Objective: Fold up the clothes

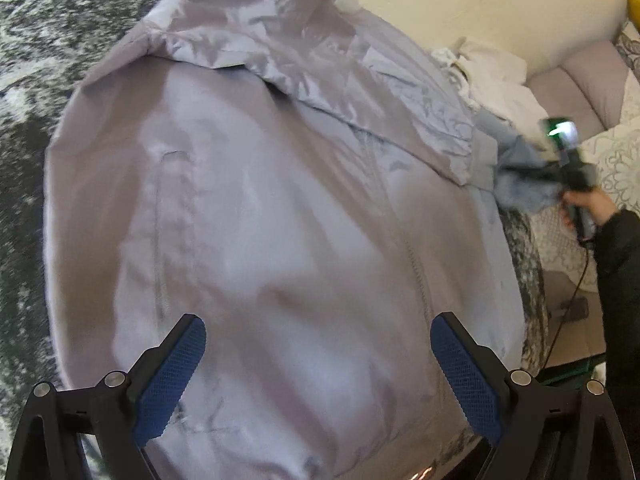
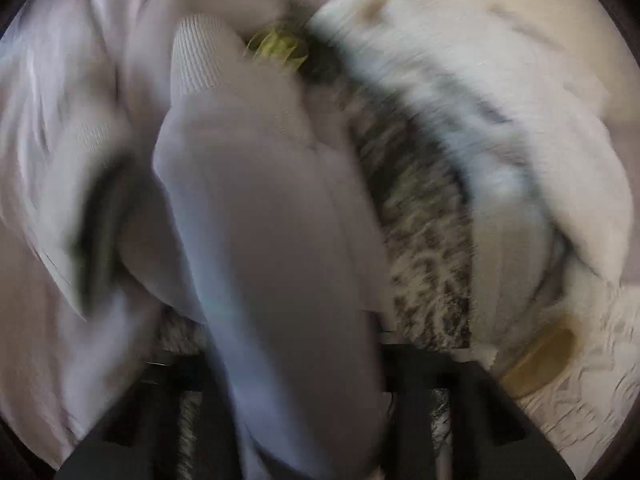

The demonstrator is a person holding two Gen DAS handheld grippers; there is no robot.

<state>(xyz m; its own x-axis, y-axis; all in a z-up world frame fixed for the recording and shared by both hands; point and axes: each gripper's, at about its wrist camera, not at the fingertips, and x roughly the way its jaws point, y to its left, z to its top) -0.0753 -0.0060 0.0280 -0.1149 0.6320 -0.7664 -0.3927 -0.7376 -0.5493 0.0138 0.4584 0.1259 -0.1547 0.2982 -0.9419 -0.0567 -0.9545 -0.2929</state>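
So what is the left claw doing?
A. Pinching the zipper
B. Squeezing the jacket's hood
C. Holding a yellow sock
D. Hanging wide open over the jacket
D: in the left wrist view the left claw has its two blue pads far apart with nothing pinched between them, above the grey jacket.

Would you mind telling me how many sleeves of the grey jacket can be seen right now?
1. The jacket shows one sleeve folded across its upper right, its cuff leading toward the right gripper. The other sleeve may be hidden under the body.
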